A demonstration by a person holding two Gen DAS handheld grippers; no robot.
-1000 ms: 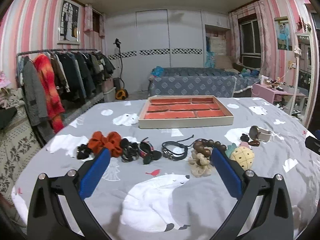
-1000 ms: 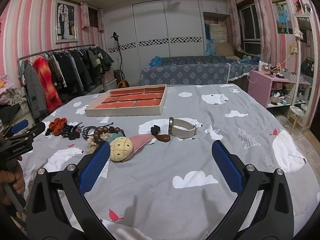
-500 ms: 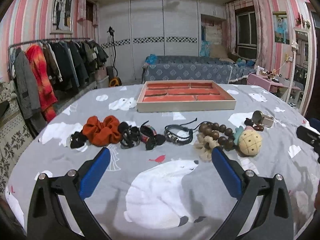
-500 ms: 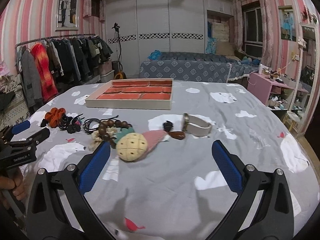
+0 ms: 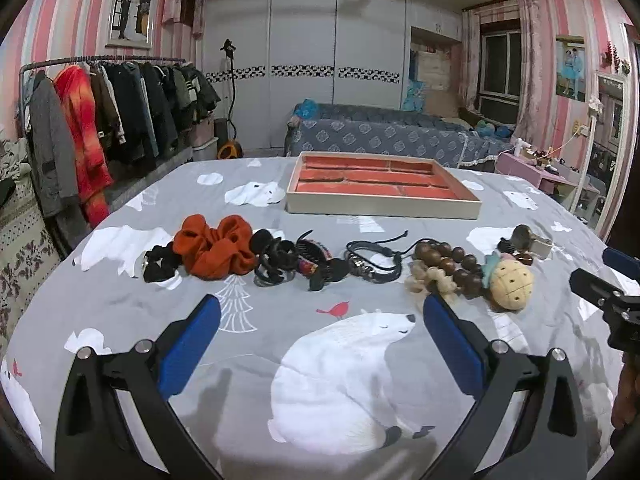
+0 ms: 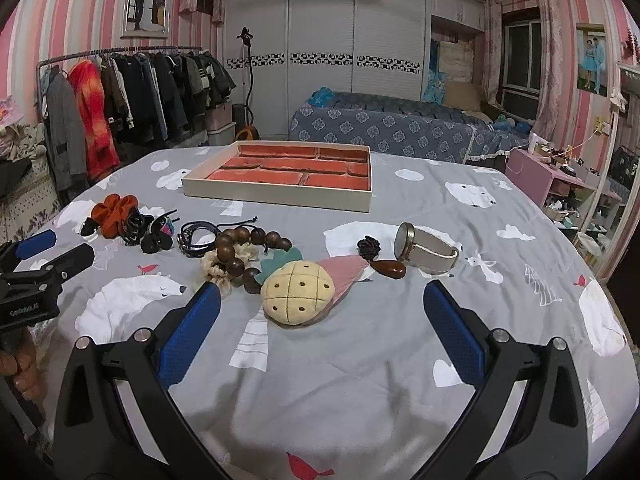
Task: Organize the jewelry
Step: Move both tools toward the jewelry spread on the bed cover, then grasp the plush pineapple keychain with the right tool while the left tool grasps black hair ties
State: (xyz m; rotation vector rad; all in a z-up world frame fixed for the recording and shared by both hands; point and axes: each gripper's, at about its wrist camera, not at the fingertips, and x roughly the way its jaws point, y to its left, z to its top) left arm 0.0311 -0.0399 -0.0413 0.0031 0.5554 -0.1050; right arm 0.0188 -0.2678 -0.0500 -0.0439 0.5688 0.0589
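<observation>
I am holding my left gripper (image 5: 320, 312) and right gripper (image 6: 320, 300) released and empty above the bedspread (image 5: 120, 304), facing the jewelry row (image 5: 372, 266) lying before the tray (image 5: 382, 210).

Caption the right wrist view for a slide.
Open right gripper facing pineapple plush, wooden bead bracelet, watch; empty tray behind.

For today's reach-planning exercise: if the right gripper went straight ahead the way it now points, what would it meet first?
Probably the pineapple plush. It lies just ahead of the open right gripper, slightly left of centre between the fingers; depth is hard to judge.
</observation>
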